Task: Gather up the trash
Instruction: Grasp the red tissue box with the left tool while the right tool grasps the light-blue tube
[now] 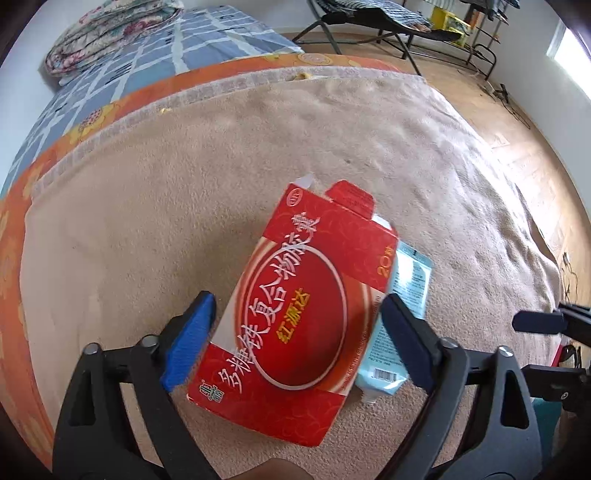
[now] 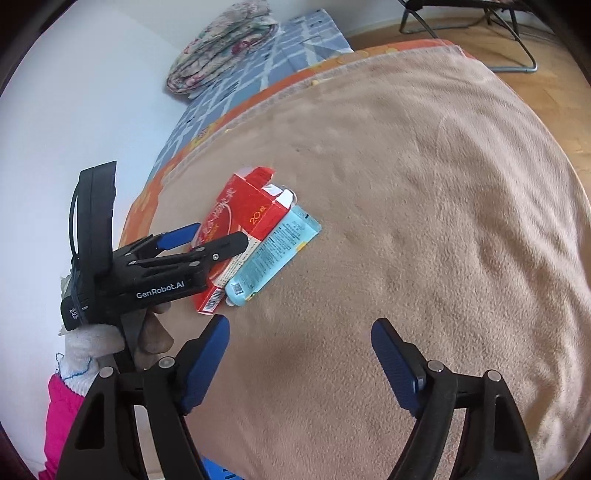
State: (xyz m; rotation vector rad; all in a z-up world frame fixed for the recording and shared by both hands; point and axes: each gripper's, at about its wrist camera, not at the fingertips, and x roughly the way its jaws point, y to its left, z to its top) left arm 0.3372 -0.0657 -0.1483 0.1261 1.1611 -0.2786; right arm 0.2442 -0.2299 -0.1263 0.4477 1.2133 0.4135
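A flattened red medicine box [image 1: 295, 314] with white Chinese lettering lies on the beige blanket [image 1: 147, 221], partly over a light blue packet [image 1: 402, 314]. My left gripper [image 1: 299, 332] is open, its blue fingers on either side of the red box; I cannot tell whether they touch it. In the right wrist view the left gripper [image 2: 218, 236] straddles the red box [image 2: 243, 214], with the blue packet [image 2: 273, 254] beside it. My right gripper [image 2: 299, 358] is open and empty above bare blanket [image 2: 406, 221], nearer than the trash.
The blanket covers a bed with an orange floral edge [image 1: 110, 110] and a blue checked sheet [image 1: 147, 55]. A folded floral quilt [image 2: 221, 44] lies at the far end. Wooden floor [image 1: 517, 147] and a black folding chair [image 1: 369, 22] are to the right.
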